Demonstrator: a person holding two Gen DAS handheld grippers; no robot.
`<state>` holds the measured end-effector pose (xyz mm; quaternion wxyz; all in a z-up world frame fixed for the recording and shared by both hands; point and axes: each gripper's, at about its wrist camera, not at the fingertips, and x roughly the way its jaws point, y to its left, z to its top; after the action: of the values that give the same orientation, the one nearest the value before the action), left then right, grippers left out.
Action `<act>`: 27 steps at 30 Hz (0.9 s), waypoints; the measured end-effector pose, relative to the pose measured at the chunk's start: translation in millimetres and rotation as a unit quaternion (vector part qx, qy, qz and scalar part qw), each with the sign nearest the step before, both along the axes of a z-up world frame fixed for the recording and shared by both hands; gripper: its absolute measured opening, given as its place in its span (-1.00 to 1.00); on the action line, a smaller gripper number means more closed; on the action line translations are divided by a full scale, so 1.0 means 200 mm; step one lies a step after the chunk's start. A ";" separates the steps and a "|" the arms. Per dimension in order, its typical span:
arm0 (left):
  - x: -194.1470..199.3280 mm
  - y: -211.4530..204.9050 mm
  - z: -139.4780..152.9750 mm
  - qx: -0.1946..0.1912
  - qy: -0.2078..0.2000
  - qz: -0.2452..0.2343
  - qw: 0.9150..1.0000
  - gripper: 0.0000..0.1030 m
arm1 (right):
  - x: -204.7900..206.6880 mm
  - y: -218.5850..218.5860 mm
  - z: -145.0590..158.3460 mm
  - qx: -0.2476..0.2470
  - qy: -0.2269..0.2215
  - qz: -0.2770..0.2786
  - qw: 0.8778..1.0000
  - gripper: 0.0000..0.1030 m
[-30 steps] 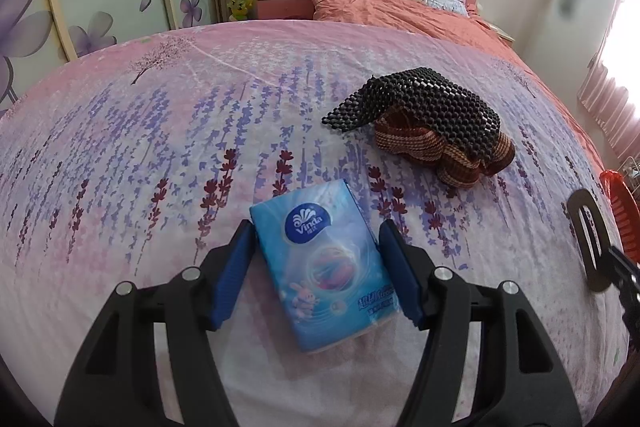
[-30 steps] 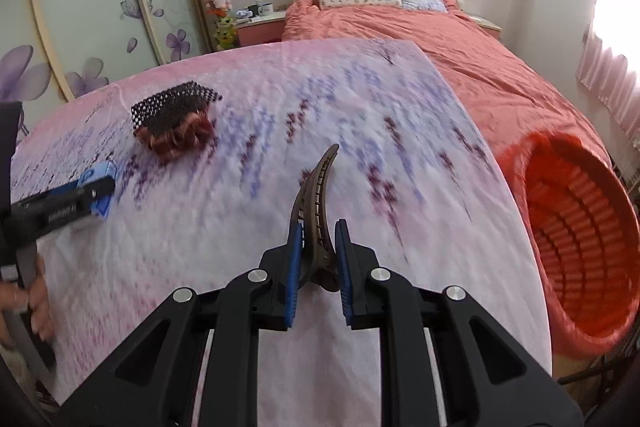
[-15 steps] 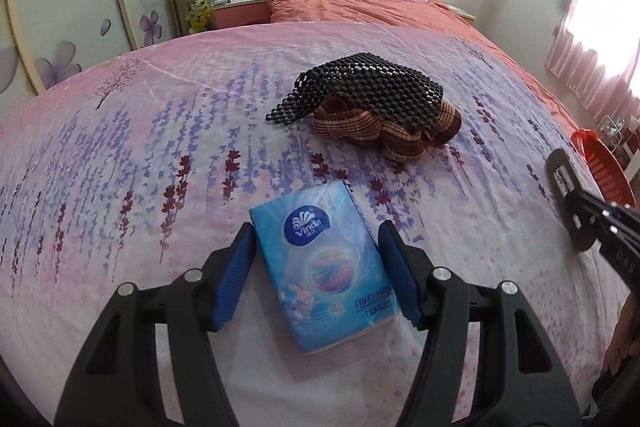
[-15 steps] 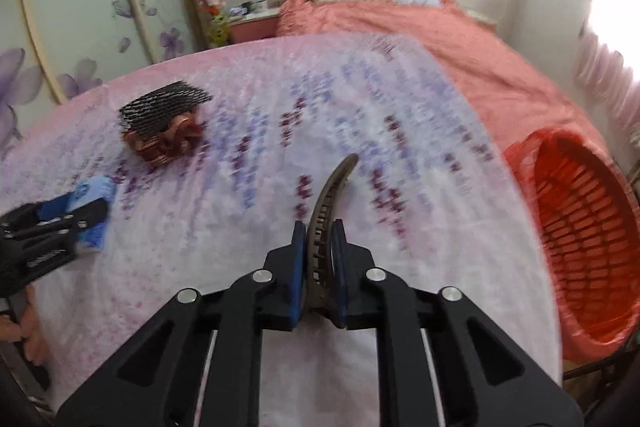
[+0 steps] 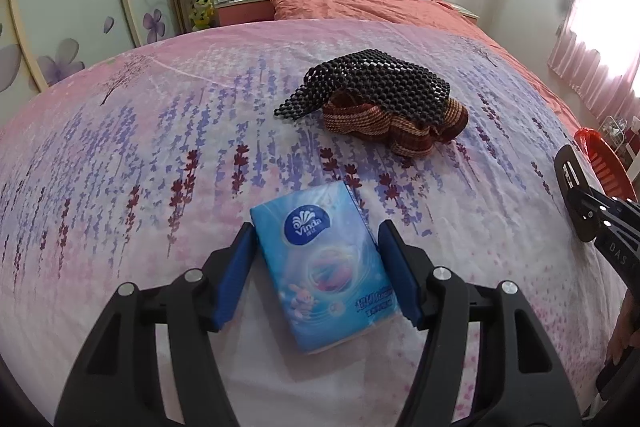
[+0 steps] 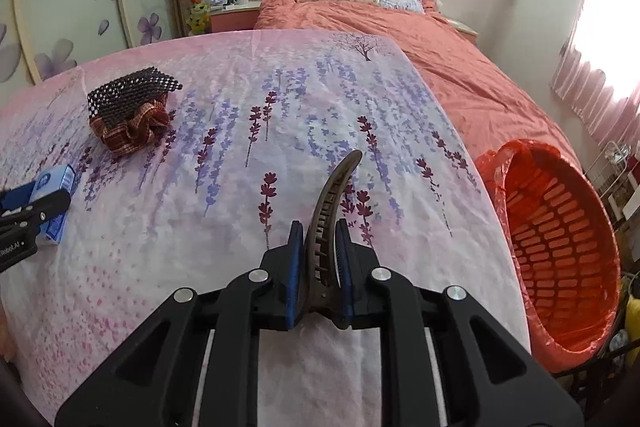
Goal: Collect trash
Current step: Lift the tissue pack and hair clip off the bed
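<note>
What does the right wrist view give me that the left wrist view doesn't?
Only the right wrist view: the right gripper, jaws opening, with the brown curved hair clip between them, and the red mesh basket's open mouth.

Only the left: the blue tissue pack's printed face between the left gripper's pads.

Both: the black beaded mat on striped brown cloth.

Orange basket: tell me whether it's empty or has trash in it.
Empty as far as shows: the basket, lined with an orange bag, shows only bare slotted wall inside. Its lowest part is out of sight.
</note>
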<state>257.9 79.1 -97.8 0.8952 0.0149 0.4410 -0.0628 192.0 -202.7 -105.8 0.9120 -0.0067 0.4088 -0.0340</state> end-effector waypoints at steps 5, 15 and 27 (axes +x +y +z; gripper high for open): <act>-0.05 0.00 0.00 0.006 0.002 0.006 1.000 0.21 | -0.01 0.01 0.00 0.004 0.000 0.001 1.000 -0.66; -0.12 0.00 -0.01 0.014 -0.001 0.020 1.000 0.09 | -0.01 -0.01 0.00 0.018 0.001 0.004 1.000 -0.69; -0.12 -0.03 0.09 0.003 -0.023 0.010 1.000 0.00 | -0.09 -0.10 0.10 0.053 -0.033 -0.007 0.998 -0.72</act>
<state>234.7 73.7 -78.8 0.9058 0.0151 0.4202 -0.0524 174.3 -221.8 -85.7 0.9238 0.0455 0.3797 -0.0192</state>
